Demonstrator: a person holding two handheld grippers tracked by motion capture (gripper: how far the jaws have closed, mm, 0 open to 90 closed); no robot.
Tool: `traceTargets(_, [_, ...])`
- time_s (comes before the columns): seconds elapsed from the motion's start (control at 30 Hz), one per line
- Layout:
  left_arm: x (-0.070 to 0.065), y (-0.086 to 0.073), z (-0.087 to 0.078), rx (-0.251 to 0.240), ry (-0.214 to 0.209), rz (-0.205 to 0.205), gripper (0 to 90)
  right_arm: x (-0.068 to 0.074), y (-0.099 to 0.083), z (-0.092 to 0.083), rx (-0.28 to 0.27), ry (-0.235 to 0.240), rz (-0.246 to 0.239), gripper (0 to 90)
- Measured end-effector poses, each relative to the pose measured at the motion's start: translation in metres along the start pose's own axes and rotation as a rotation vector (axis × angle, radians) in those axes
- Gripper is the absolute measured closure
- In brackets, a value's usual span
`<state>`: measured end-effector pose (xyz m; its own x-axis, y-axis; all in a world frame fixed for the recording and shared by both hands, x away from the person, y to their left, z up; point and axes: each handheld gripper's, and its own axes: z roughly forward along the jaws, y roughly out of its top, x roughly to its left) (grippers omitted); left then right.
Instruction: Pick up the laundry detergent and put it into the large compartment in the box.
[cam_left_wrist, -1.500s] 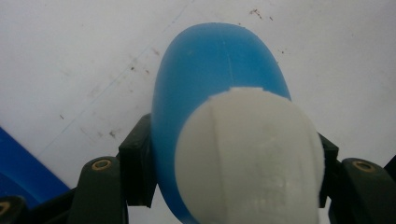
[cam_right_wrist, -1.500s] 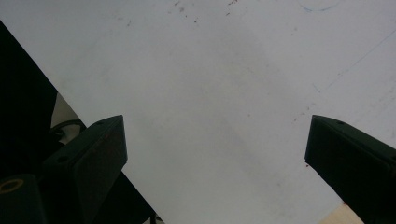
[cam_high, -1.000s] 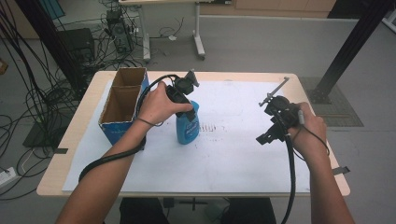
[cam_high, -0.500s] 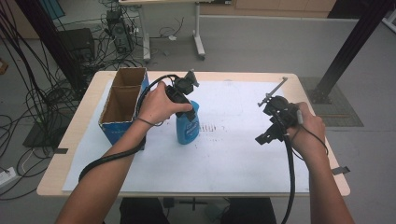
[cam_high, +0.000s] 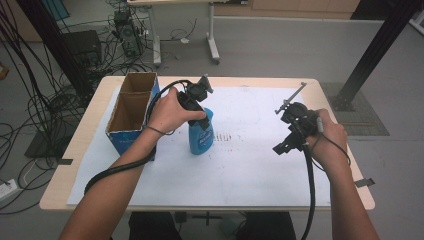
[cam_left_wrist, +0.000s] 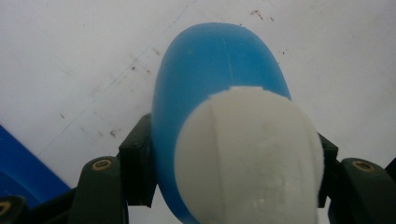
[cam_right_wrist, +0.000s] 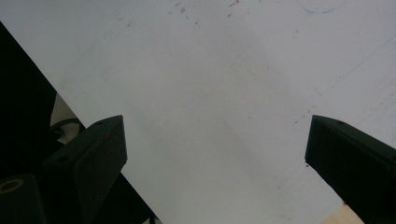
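A blue bottle (cam_high: 201, 136) with a white cap (cam_left_wrist: 250, 158) stands upright on the white sheet (cam_high: 240, 150) near the table's middle. My left gripper (cam_high: 197, 107) comes down on it from above, and its two jaws press the bottle's neck on both sides just under the cap (cam_left_wrist: 233, 158). Over the right side of the sheet my right gripper (cam_high: 287, 142) hangs open, its jaws wide apart with bare white paper (cam_right_wrist: 219, 102) between them.
An open cardboard box with blue sides (cam_high: 131, 112) stands at the table's left, close to the bottle. A thin metal tool (cam_high: 292, 95) lies at the back right. Cables (cam_high: 310, 185) trail off both grippers. The floor behind holds cables and a desk's legs.
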<state>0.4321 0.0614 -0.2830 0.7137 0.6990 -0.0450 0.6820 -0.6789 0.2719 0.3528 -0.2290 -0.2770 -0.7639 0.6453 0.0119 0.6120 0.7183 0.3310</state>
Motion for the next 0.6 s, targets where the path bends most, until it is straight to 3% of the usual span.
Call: traceTargets(0.6, [-0.0001, 0.0000, -0.0001, 0.003, 0.002, 0.001, 37.7, -0.0005, -0.0016, -0.0006, -0.004, -0.001, -0.002, 5.2])
